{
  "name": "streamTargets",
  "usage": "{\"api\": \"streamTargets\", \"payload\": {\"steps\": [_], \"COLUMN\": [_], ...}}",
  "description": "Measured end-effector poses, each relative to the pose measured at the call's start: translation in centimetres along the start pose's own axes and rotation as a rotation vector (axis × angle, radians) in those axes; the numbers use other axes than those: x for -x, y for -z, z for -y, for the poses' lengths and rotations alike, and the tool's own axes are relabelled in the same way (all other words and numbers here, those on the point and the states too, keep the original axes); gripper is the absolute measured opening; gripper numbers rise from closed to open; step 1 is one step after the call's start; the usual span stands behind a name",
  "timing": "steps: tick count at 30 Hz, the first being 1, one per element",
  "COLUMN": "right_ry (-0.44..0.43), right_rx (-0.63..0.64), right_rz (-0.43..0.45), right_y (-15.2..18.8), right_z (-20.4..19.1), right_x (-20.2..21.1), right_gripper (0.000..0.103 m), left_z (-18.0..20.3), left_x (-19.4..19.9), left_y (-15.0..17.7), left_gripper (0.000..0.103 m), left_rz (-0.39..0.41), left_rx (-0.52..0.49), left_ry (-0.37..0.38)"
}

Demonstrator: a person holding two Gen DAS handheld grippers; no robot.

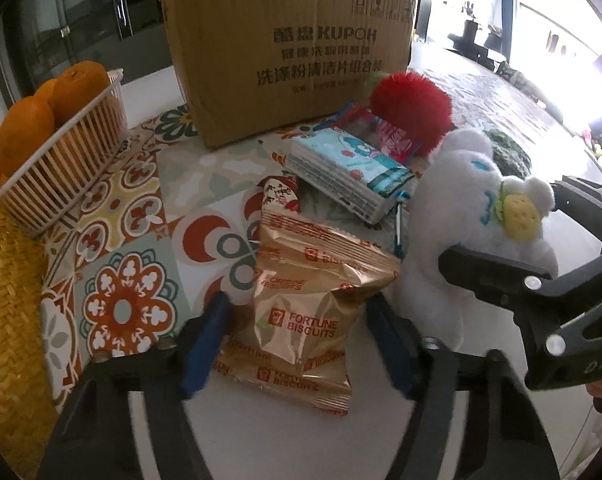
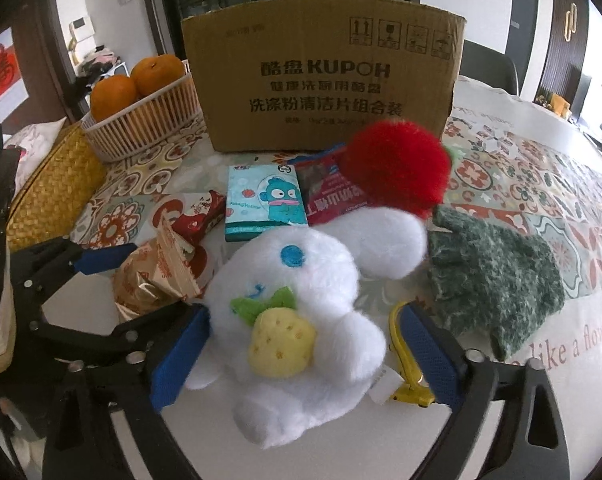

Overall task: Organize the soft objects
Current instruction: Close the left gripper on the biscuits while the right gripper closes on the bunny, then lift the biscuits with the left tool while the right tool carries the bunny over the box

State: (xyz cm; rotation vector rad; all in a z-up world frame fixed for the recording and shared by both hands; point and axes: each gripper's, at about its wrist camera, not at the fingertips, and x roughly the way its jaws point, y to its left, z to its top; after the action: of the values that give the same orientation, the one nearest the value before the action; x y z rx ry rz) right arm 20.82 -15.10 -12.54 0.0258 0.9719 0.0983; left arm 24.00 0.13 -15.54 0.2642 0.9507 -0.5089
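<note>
Only the right wrist shows the glove; both grippers seemingly unclenched.

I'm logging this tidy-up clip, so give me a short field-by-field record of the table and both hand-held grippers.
surface: patterned tablecloth
container: cardboard box, upright at back
left hand-held gripper: straddles gold biscuit packet, pads not clearly pressing
right hand-held gripper: straddles white plush toy, not gripping
other soft items: red pompom, green knitted glove
also: tissue pack, basket of oranges
</note>
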Motion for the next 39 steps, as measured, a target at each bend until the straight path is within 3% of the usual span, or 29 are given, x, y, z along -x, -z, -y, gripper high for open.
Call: {"api": "streamTargets", "payload": {"steps": [5, 9, 21, 30, 39], "right_ry": [-0.037, -0.044, -0.079, -0.106, -0.118], "right_rx": [-0.008, -0.020, -0.081, -0.092, -0.096], "right_rz": [-0.003, 0.002, 0.061, 0.161, 0.261], "right_y": [0.1, 0.2, 0.2, -0.5, -2.0], "right_z": [0.1, 0.0, 1.2, 2.1, 2.9], "right_x": [0.2, 0.3, 2.9, 6.7, 10.2], "right_gripper": [0.072, 0.068, 0.066, 0.067, 0.067], "left_z": [0.0, -0.1, 0.9, 2.4, 3.3], "left_x": [0.6, 1.5, 5.5, 9.8, 12.7], "left_y": [0.0, 0.4, 0.7, -0.7, -3.1], "left_gripper": [0.048, 0.047, 0.047, 0.047, 0.047], "left_rz": [0.008, 0.026, 0.102, 0.190, 0.260], "left_rx": [0.034, 0.095, 0.204, 0.217, 0.202], "left_ry": [0.012, 0.013, -0.046, -0.111, -0.111]}}
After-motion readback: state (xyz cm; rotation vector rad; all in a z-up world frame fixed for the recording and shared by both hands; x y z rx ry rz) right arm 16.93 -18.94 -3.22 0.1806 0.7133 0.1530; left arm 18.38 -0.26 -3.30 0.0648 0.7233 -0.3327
